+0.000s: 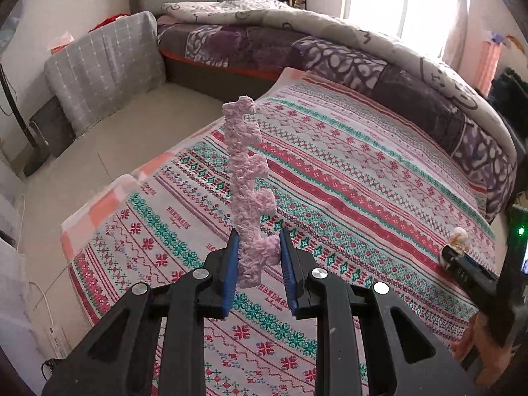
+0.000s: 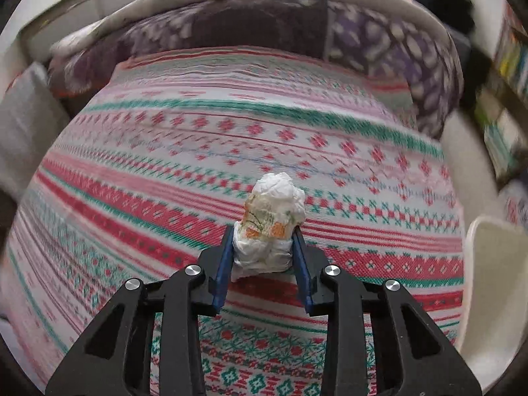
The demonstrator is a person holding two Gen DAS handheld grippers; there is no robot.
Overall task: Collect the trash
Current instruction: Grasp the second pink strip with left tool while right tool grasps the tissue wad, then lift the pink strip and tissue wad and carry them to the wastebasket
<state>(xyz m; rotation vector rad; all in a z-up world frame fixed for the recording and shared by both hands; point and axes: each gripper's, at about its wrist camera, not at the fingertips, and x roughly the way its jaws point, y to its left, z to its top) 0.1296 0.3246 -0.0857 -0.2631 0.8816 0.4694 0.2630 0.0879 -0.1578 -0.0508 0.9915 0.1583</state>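
1. My left gripper: jaws closed down to a narrow gap, clamped on the lower end of a pink foam strip. The strip rises straight ahead of the jaws, its notched edge turned toward my right pad.
2. My right gripper: jaws drawn in on a crumpled paper wad, white with orange and green print. The wad bulges out beyond the fingertips and fills the space between both blue pads.
3. Patterned blanket: red, green and white bands, spread beneath and ahead of both sets of jaws. Neither held item touches it.
4. Purple quilt: lies rumpled along the far edge of the blanket, well beyond the jaws.
5. Right gripper as seen from the left wrist view: at the far right of my left jaws, low over the blanket, the wad visible at its tip.
6. Right wrist view: blurred toward the edges; detail there cannot be read.
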